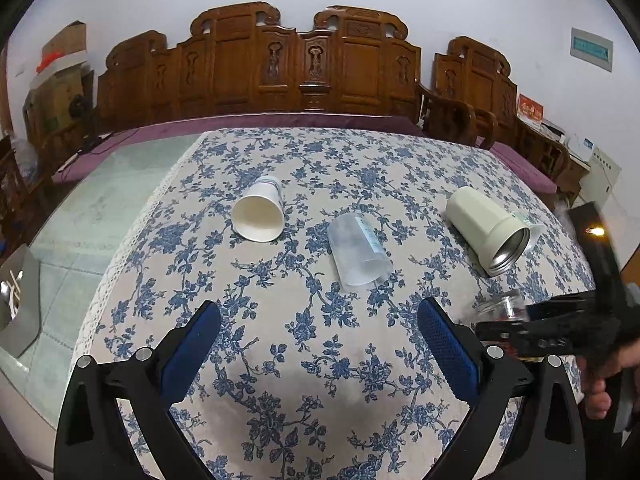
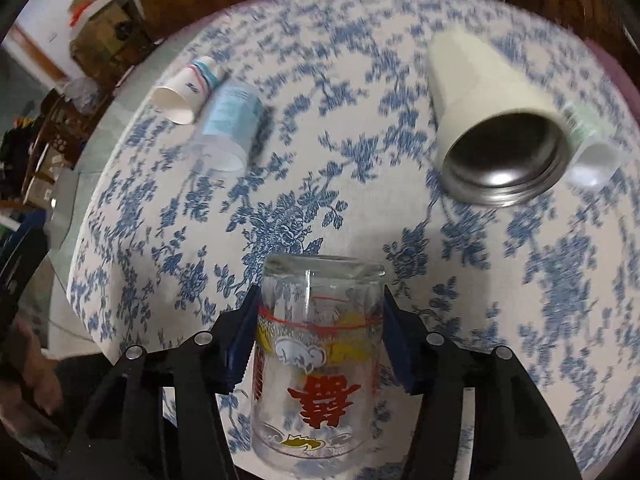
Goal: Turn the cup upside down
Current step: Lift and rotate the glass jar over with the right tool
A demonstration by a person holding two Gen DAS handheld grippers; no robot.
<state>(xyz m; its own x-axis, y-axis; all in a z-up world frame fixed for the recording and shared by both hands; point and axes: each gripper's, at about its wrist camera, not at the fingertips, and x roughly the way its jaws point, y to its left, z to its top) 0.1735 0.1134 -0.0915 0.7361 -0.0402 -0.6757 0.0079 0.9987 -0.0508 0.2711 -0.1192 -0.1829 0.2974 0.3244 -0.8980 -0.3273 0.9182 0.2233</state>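
My right tongs are clamped on the glass cup, one blue pad on each side of its body. The red character printed on it reads inverted in the right wrist view, and the thick end of the glass points away from the camera toward the tabletop, which is covered in a blue floral cloth. I cannot tell whether the glass touches the cloth. My left tongs hang above the near part of the cloth with their blue pads wide apart and nothing between them.

Three other vessels lie on their sides further out. The white paper cup is at the left with its mouth turned toward me. Just beside it to the right lies a frosted plastic cup; in the right wrist view the two look close together, nearly touching. Well apart to the right is a cream insulated mug with a bare metal mouth, and it lies beyond the held glass, slightly to its right.

The left wrist view catches the right tongs only from the side at the frame's edge, with a sliver of glass showing, so the grip is unreadable from there. It does show the carved wooden bench behind the tabletop and the cardboard boxes at the far left. The right wrist view is blurred toward its edges, but it alone shows a small white item tucked behind the mug's mouth.
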